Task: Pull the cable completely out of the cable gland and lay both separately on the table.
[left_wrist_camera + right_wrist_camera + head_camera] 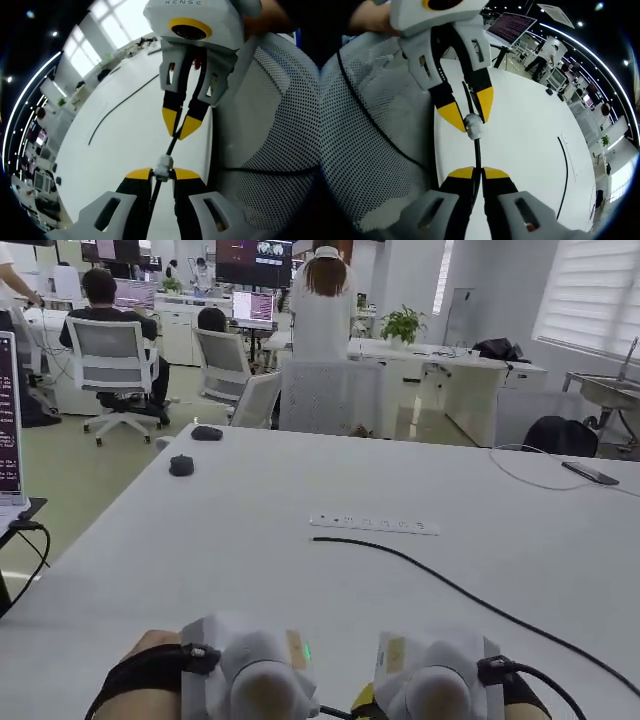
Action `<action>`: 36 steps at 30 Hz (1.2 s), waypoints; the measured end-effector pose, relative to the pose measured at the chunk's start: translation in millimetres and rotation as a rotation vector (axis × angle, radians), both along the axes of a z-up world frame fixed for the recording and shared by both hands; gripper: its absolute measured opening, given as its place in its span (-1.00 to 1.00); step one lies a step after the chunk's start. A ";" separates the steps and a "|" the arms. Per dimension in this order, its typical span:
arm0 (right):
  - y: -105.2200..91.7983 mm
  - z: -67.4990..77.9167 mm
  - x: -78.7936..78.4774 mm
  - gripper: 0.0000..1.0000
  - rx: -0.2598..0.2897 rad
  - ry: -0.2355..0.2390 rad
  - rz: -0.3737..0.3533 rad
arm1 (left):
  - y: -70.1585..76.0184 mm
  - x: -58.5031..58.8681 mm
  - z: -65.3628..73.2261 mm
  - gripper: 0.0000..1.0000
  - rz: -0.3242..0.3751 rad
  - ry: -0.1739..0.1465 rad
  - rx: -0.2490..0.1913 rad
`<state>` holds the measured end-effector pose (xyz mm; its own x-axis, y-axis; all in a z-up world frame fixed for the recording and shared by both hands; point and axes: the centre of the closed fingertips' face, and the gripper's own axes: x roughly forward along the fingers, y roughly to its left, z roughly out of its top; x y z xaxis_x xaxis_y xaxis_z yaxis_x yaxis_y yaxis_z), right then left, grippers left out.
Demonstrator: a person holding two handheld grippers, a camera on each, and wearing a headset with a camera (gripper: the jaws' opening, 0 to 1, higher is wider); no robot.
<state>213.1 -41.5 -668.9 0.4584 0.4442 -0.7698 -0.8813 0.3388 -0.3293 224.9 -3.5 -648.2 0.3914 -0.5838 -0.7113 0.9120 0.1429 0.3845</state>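
Gland (pixel 163 167) pinched in left hand-held gripper (pixel 163 174), cable (pixel 477 152) in right hand-held gripper (pixel 478 173); head view hides grips.

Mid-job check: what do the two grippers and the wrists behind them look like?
The left gripper and the right gripper match: white housings, pale slotted arms and black jaws with yellow tips. Black wrist straps are worn behind them, and a thin black lead runs from one housing.
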 end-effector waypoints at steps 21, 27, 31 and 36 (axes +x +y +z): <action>-45.2 -16.1 10.0 -0.94 -0.115 0.052 -0.175 | 11.9 13.1 3.7 -0.67 0.077 -0.013 -0.007; -47.9 -14.3 12.0 -0.95 -0.108 0.047 -0.197 | 16.0 17.7 3.7 -0.67 0.102 -0.018 -0.001; -54.7 -14.8 14.2 -0.95 -0.112 0.051 -0.229 | 19.0 20.3 6.6 -0.67 0.125 -0.006 -0.027; -63.4 -15.0 16.5 -0.95 -0.120 0.053 -0.274 | 22.4 24.5 7.2 -0.67 0.150 -0.013 -0.027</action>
